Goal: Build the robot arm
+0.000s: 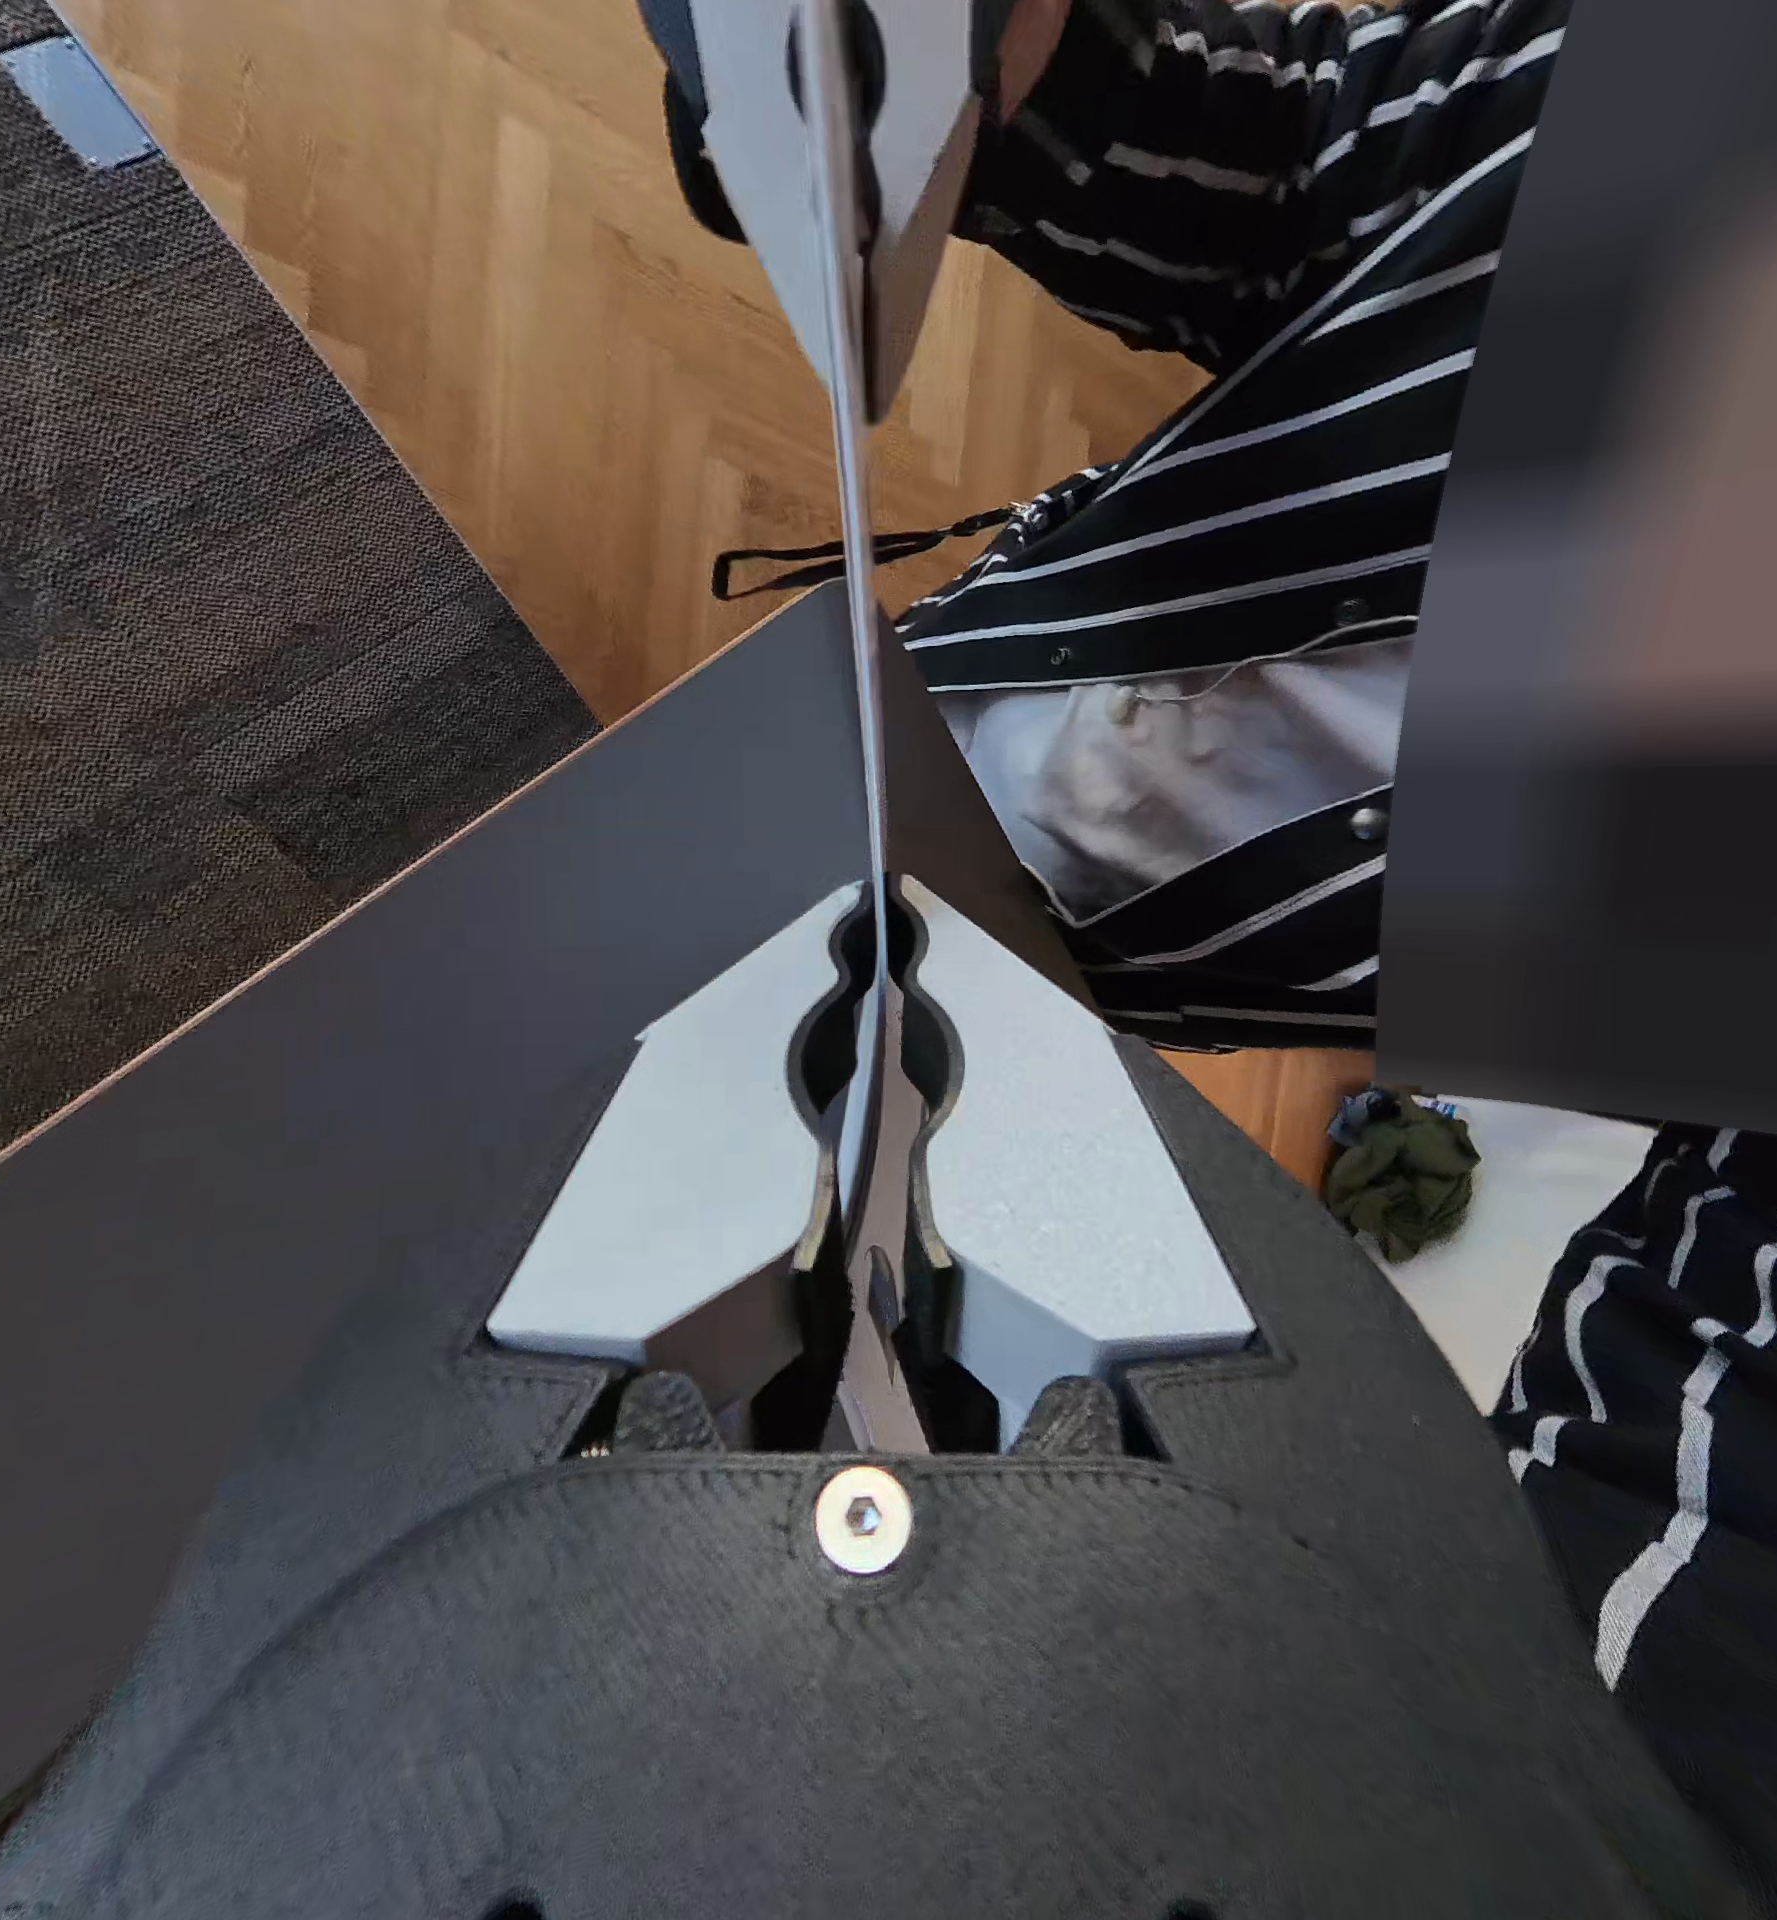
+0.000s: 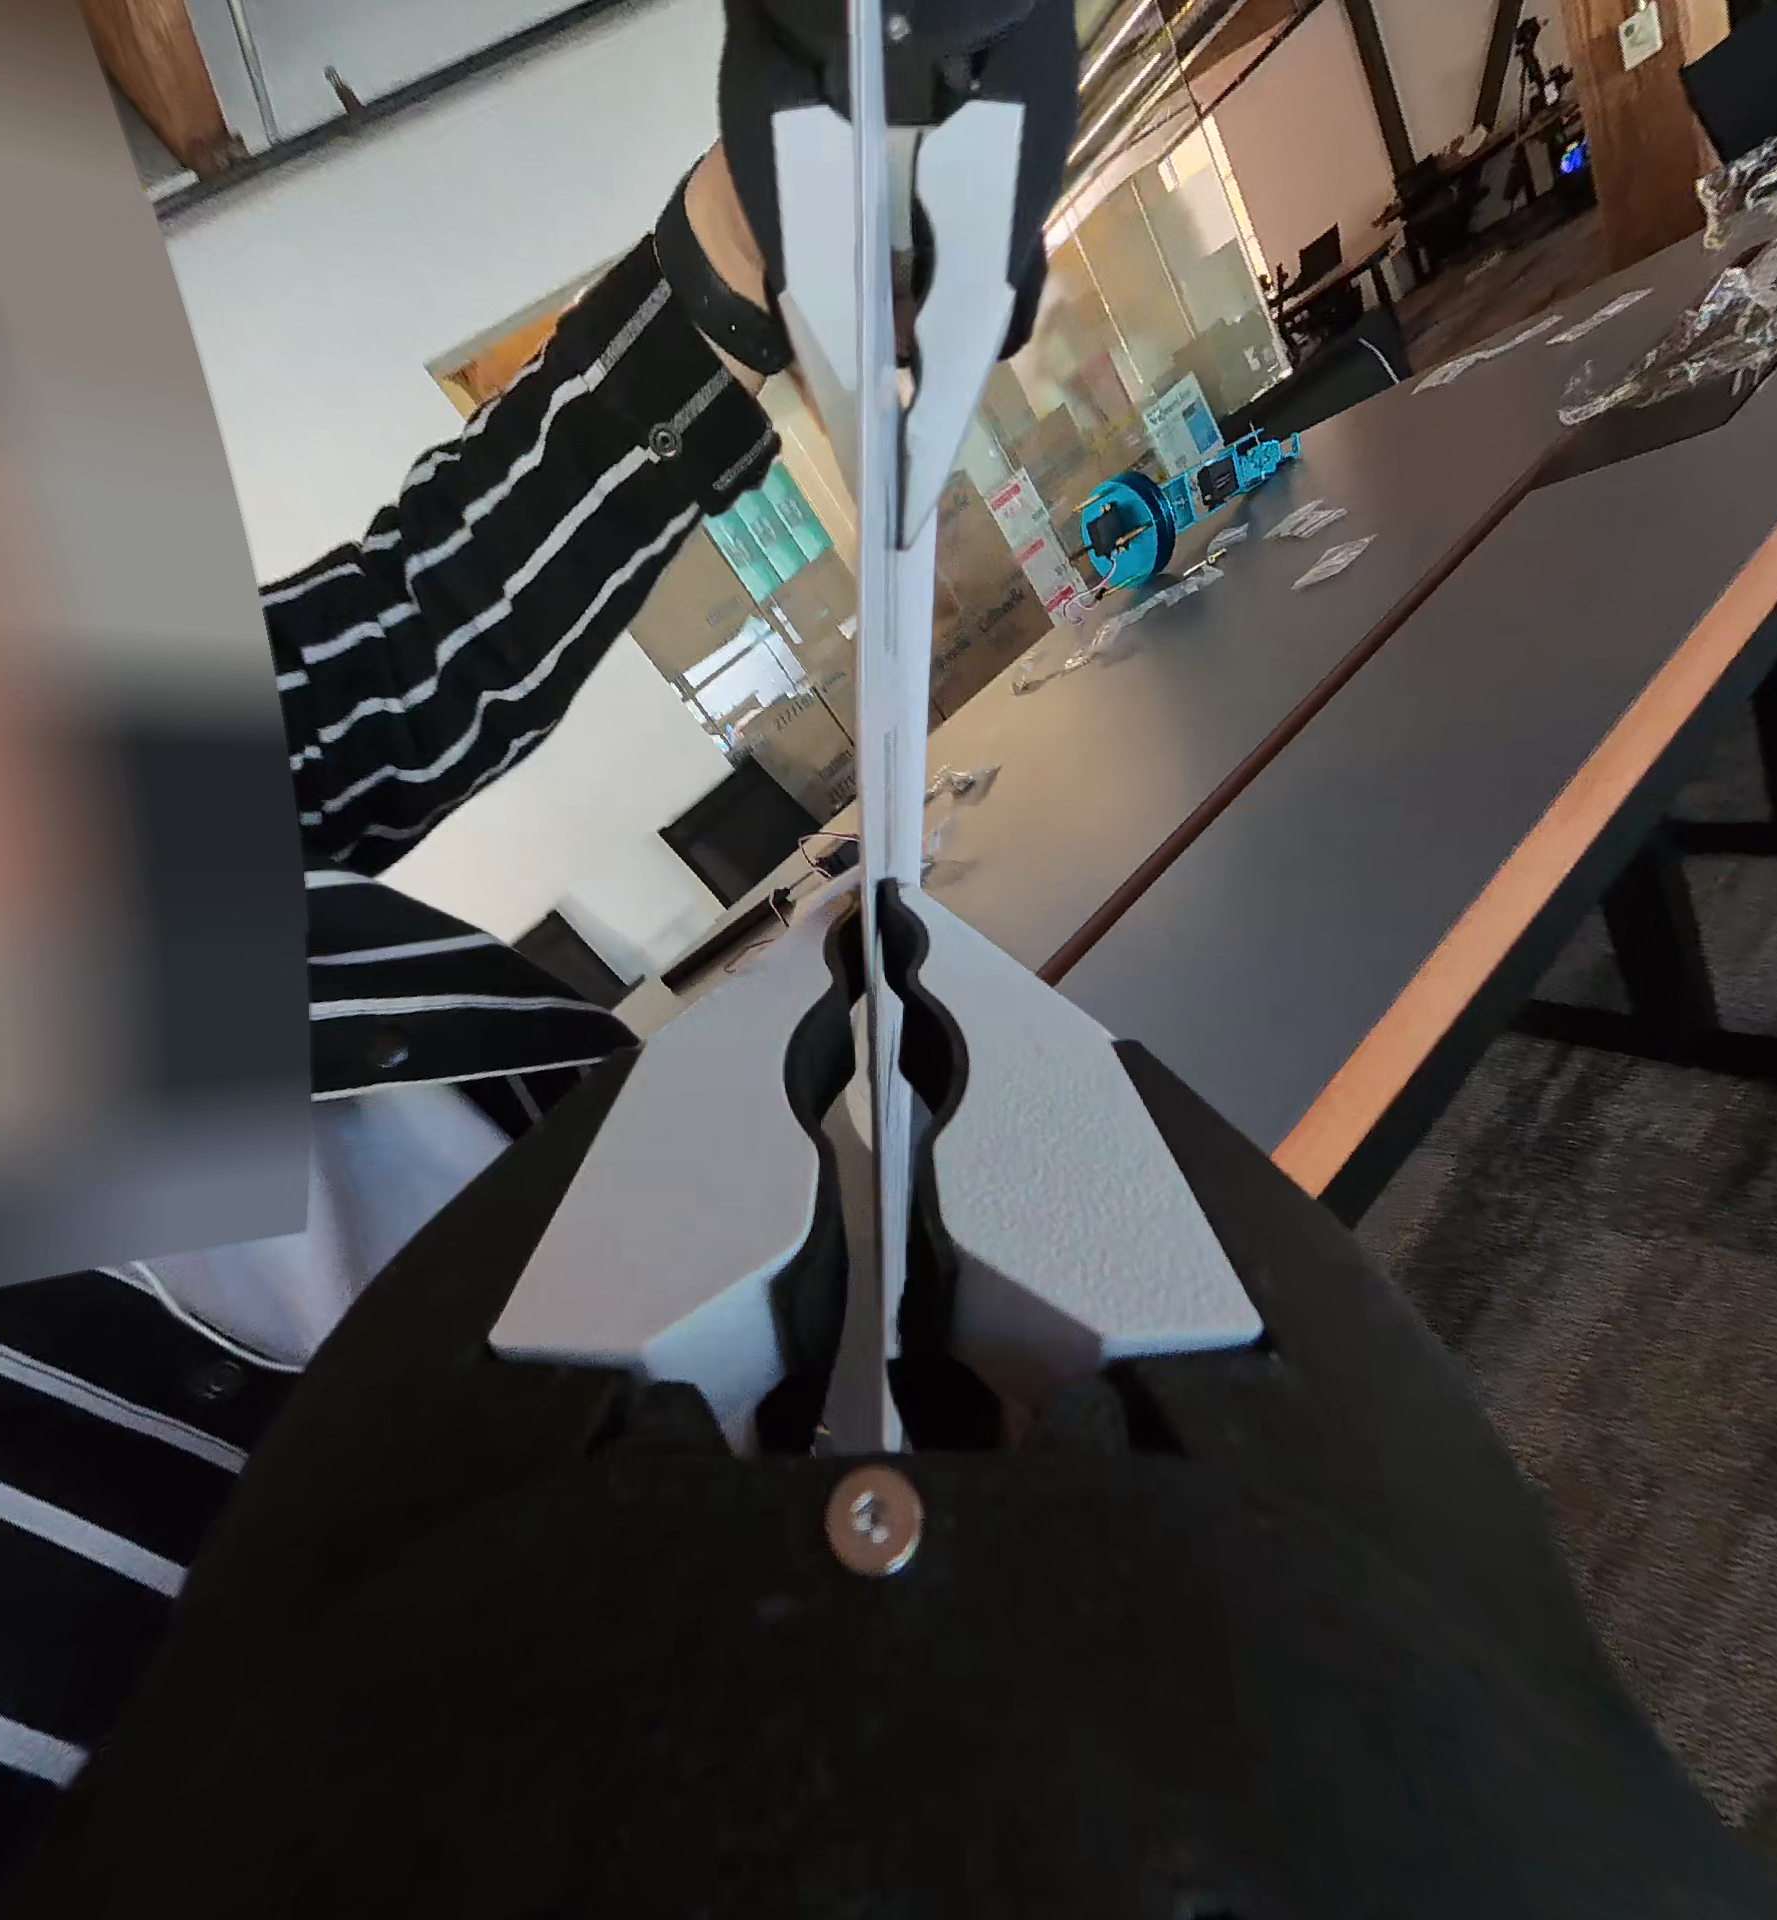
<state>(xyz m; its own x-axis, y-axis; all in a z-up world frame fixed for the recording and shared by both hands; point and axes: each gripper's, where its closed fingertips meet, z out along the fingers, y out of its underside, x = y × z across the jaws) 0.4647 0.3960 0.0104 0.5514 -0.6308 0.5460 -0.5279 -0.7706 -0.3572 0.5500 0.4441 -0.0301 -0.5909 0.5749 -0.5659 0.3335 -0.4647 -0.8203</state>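
A thin white sheet [image 1: 860,623] is stretched edge-on between my two grippers, held in the air above the corner of a dark table [image 1: 448,935]. My left gripper [image 1: 879,894] is shut on the near end of the sheet. My right gripper [image 1: 871,400] shows at the top of the left wrist view, shut on the far end. In the right wrist view my right gripper [image 2: 879,894] is shut on the sheet [image 2: 889,707], and my left gripper [image 2: 905,535] clamps its other end. A hand and striped sleeve [image 2: 510,582] hold the left gripper.
The dark table with a wood-coloured edge [image 2: 1549,831] runs back to the right, carrying a blue round device [image 2: 1133,530], several small packets [image 2: 1331,561] and crumpled clear plastic [image 2: 1757,270]. A person in a black striped shirt [image 1: 1227,540] stands close. Wood floor [image 1: 551,312], grey carpet [image 1: 136,520]. The tips of one gripper are about 12 cm away from the tips of the other.
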